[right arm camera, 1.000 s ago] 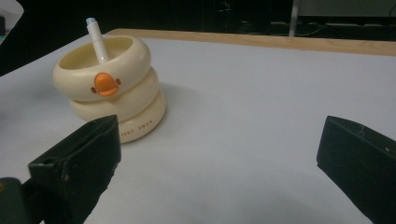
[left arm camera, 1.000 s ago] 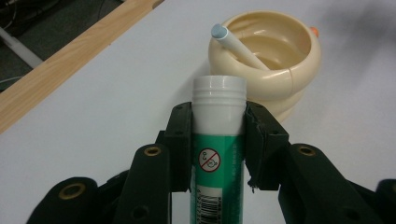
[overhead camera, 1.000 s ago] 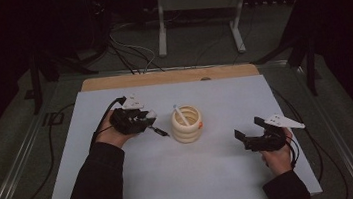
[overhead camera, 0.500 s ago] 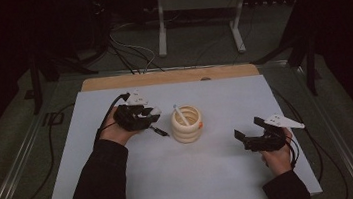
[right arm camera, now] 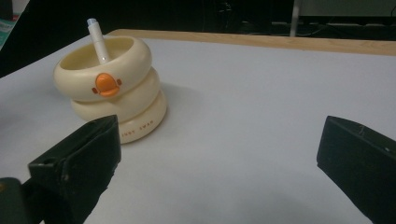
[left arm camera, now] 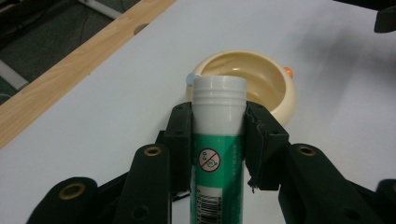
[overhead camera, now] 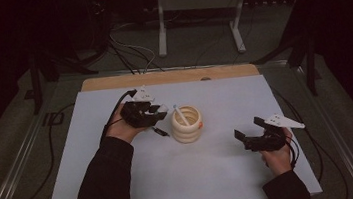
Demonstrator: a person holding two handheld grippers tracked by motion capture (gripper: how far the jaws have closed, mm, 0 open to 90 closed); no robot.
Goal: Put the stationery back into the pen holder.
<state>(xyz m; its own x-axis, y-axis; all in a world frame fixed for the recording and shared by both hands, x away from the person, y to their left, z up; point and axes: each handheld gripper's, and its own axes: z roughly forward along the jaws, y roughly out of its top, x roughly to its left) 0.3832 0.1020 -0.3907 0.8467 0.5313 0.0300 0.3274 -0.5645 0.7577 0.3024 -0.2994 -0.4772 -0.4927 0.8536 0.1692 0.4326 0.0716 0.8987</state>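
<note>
A cream ringed cup (overhead camera: 186,124) with an orange duck bill (right arm camera: 107,85) stands mid-table, and a white pen (overhead camera: 180,114) leans inside it. My left gripper (overhead camera: 158,112) hovers just left of the cup, shut on a green-and-white tube (left arm camera: 218,140) with a white ribbed cap. In the left gripper view the tube's cap points at the cup (left arm camera: 243,81) just ahead. My right gripper (overhead camera: 246,138) rests low at the table's right, jaws wide apart, with nothing between them. The cup (right arm camera: 109,86) and pen (right arm camera: 97,39) appear at upper left in the right gripper view.
The white tabletop (overhead camera: 213,176) has a wooden strip (overhead camera: 172,76) along its far edge. Beyond it stand a metal frame (overhead camera: 201,21) and loose cables (overhead camera: 128,49) on the floor. Black cables trail from both grippers.
My left gripper has moved a little up and toward the cup with the tube in it. The right gripper has stayed put.
</note>
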